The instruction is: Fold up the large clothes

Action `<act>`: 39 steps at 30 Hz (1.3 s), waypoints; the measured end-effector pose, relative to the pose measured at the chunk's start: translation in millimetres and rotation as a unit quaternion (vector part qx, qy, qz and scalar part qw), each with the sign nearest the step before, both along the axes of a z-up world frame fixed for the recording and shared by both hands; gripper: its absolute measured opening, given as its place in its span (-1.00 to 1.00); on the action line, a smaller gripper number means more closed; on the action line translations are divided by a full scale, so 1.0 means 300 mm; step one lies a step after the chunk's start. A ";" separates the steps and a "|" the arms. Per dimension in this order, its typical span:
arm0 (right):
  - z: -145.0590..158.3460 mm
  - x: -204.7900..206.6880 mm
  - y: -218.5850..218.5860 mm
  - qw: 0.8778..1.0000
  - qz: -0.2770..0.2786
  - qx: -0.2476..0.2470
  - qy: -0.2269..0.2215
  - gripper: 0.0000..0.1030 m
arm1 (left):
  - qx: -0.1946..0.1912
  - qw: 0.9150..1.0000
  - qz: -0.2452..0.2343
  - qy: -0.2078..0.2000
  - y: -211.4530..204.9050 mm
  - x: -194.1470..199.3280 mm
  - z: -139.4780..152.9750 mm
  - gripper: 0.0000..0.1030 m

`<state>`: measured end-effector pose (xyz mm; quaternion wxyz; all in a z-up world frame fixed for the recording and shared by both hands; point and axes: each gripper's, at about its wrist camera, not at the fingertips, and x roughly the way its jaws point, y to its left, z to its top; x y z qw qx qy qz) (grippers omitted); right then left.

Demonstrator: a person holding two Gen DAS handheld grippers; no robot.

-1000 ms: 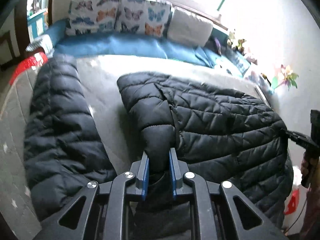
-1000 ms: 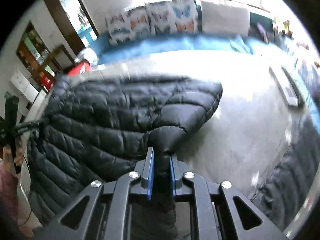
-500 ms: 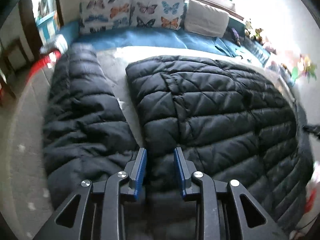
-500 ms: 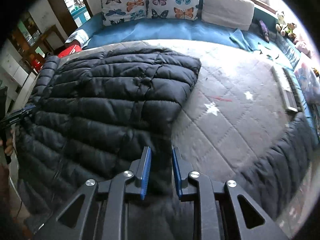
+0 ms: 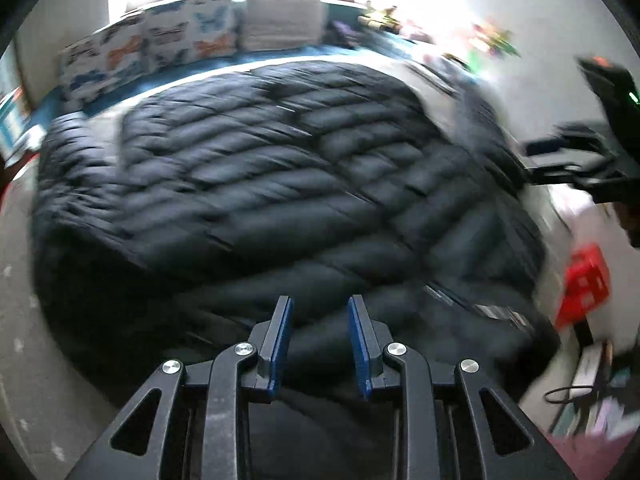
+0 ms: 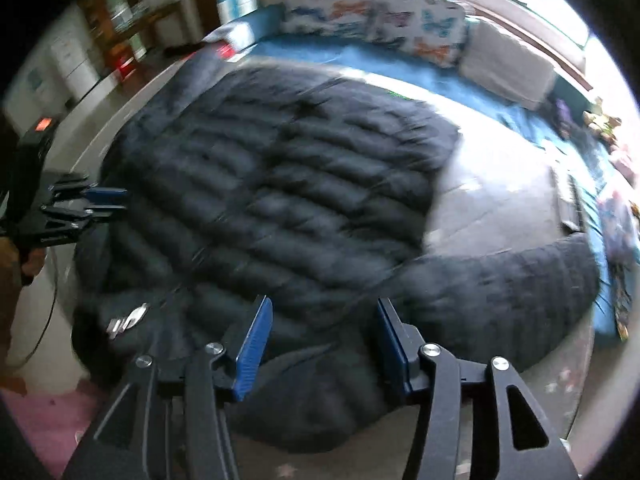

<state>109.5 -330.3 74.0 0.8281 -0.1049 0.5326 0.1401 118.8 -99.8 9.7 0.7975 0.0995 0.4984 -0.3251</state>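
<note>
Quilted black jacket [image 5: 280, 184] of puffy cloth with slight sheen; tongs [image 5: 320, 336] matt black plastic.

Black jacket [image 6: 280, 208] on grey bed [image 6: 500, 208]

L tool [image 5: 320, 334] & R tool [image 6: 320, 344]: jaws apart, gripping nothing.

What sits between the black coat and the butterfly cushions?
In the right wrist view, a strip of blue bedding separates the black coat from the butterfly cushions.
</note>
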 end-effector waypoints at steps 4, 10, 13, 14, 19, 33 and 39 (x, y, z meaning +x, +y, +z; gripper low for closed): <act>-0.157 -0.066 0.127 0.998 0.053 -0.020 0.033 0.12 | 0.009 0.998 -0.054 -0.035 -0.096 -0.158 -0.036 -0.40; -0.292 -0.131 0.145 0.996 0.065 -0.051 0.028 0.14 | -0.009 0.993 -0.109 -0.045 -0.141 -0.325 -0.100 -0.40; -0.224 -0.111 0.126 0.998 0.052 -0.031 0.028 0.14 | 0.006 0.991 -0.121 -0.052 -0.144 -0.363 -0.147 -0.41; -0.199 -0.107 0.130 0.998 0.053 -0.030 0.018 0.14 | 0.006 0.991 -0.121 -0.052 -0.138 -0.360 -0.153 -0.41; -0.100 -0.080 0.215 0.996 0.077 0.007 -0.036 0.14 | -0.020 0.993 -0.111 -0.038 -0.102 -0.367 -0.171 -0.40; -0.225 -0.027 0.296 0.995 0.092 0.028 -0.011 0.17 | -0.077 0.996 0.023 -0.031 0.248 -0.133 0.028 -0.40; -0.294 -0.009 0.355 0.992 0.117 0.036 0.006 0.23 | -0.103 0.984 0.142 -0.013 0.472 0.213 0.045 -0.40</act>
